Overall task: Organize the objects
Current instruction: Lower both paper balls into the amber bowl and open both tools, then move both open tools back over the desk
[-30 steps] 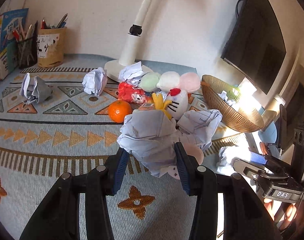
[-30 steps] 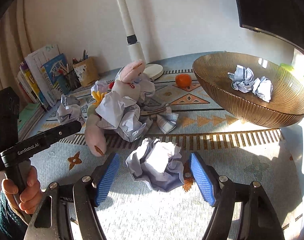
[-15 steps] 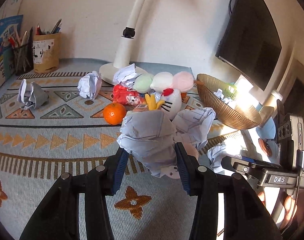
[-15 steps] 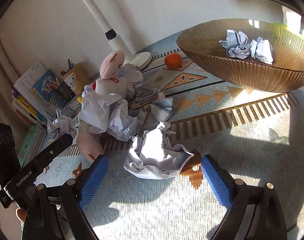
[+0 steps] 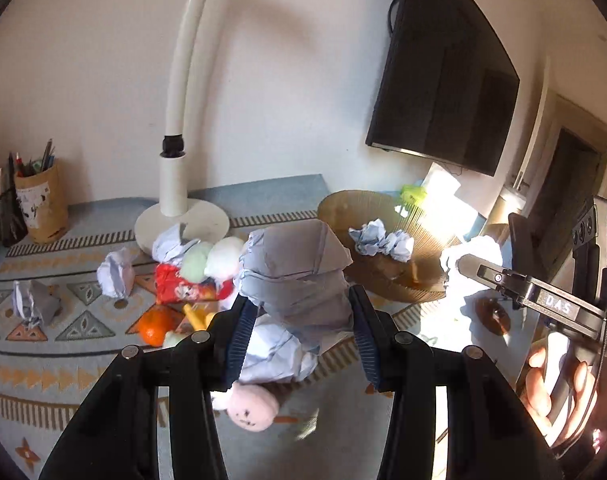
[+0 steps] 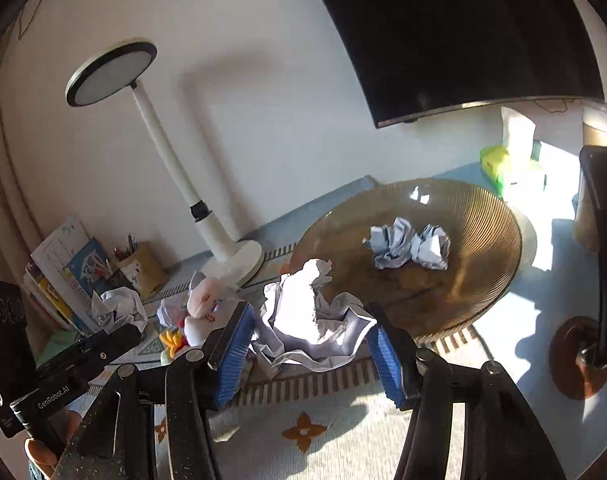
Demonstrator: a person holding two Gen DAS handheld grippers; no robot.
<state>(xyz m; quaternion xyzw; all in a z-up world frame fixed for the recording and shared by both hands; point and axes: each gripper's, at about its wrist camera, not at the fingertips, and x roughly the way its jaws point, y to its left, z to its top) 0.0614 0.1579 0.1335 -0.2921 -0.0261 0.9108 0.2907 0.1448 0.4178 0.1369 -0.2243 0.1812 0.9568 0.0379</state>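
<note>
Left wrist view: the left tool (image 5: 299,334) pinched a grey crumpled paper ball (image 5: 295,280) between its blue pads. A second before, this ball sat low over the toy pile; now it hung higher, with the ribbed brown bowl (image 5: 407,280) at the right just beyond it.

Right wrist view: the right tool (image 6: 309,350) was closing its jaws on a white crumpled paper (image 6: 309,320), which a moment earlier lay on the patterned table (image 6: 303,432) between wide pads. Now it was off the surface, before the bowl (image 6: 483,248), where two paper wads (image 6: 409,244) already lay. Both papers seemed ready for dropping in.
</note>
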